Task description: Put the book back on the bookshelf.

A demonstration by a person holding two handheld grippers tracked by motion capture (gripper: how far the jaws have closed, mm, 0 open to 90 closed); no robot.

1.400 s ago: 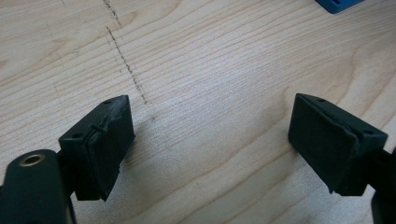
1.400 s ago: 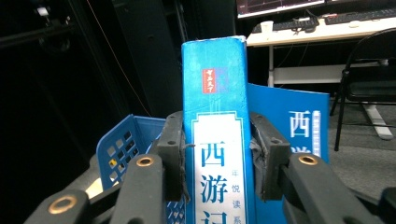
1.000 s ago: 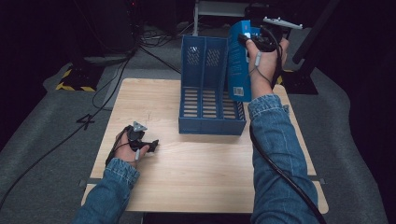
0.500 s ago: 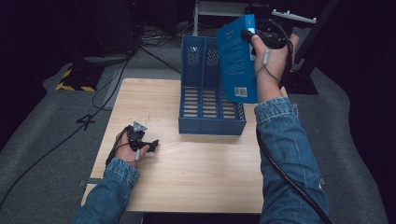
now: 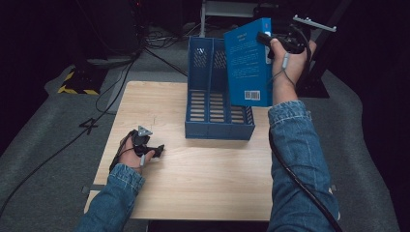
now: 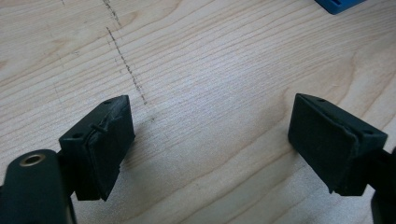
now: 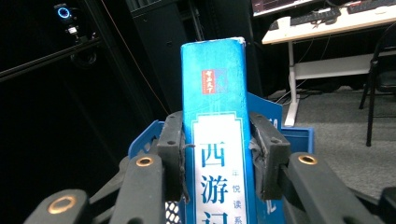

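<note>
Dark surroundings frame a light wooden table (image 5: 203,183) standing on grey carpet, with cables trailing across the floor behind it. In the right gripper view, a white desk (image 7: 327,25) and a chair are seen in the far background.

Item 1: a blue file rack (image 5: 212,96) with slotted base and perforated back wall rests on the far half of the table, near the middle.

Item 2: a blue book (image 5: 247,63) is held in the air above the right side of the rack, well clear of the tabletop. It hangs roughly upright, slightly tilted, its barcode at the lower edge towards the camera. In the right gripper view the spine (image 7: 219,130) faces the camera, carrying a white panel with blue characters and a small red mark above.

Item 3: the right gripper (image 5: 270,41) is clamped on the book near its upper edge. Both pads press against the two covers, one on each side of the spine, with the rack's blue wall visible behind.

Item 4: the left gripper (image 5: 152,151) lies low over the near left part of the table, held in the person's left hand. Its jaws stand wide apart with nothing between them; bare wood grain and a faint dotted pencil line (image 6: 123,60) show beneath. A corner of the rack appears at the upper right of the left gripper view.
</note>
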